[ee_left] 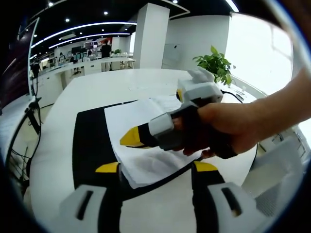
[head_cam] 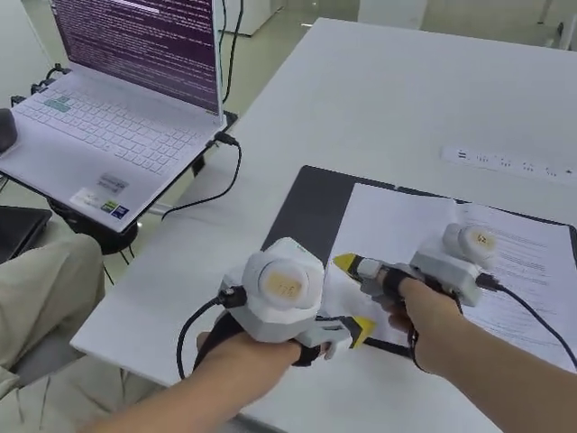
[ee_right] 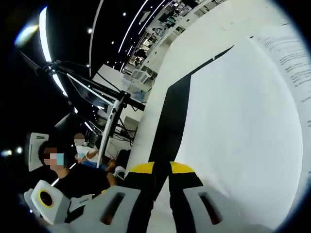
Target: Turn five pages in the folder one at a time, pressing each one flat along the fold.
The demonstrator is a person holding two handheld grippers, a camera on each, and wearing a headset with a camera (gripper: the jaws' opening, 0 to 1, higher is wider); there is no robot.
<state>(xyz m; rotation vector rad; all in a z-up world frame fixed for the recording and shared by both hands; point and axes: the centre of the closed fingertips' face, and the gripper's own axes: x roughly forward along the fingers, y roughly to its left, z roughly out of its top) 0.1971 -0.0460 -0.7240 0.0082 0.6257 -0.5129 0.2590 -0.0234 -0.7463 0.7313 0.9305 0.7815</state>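
A black folder [head_cam: 306, 207] lies open on the white table [head_cam: 379, 99]. Its left page [head_cam: 397, 225] is blank white, and its right page [head_cam: 532, 262] carries printed text. My right gripper [head_cam: 347, 263] points left with its yellow tips low over the left page, jaws shut with nothing between them. In the right gripper view the right gripper [ee_right: 164, 168] faces the blank page [ee_right: 233, 121] and the black cover strip [ee_right: 175, 107]. My left gripper [head_cam: 347, 332] hovers at the folder's near edge. The left gripper [ee_left: 156, 167] is wide open around the page's near corner [ee_left: 146, 167], with the right gripper [ee_left: 131, 138] above it.
An open laptop [head_cam: 135, 81] sits on a stand at the left, and its cable [head_cam: 216, 180] trails onto the table. A white power strip [head_cam: 509, 162] lies beyond the folder. The table's near edge [head_cam: 135, 352] runs close to my hands. A potted plant [ee_left: 216, 63] stands farther back.
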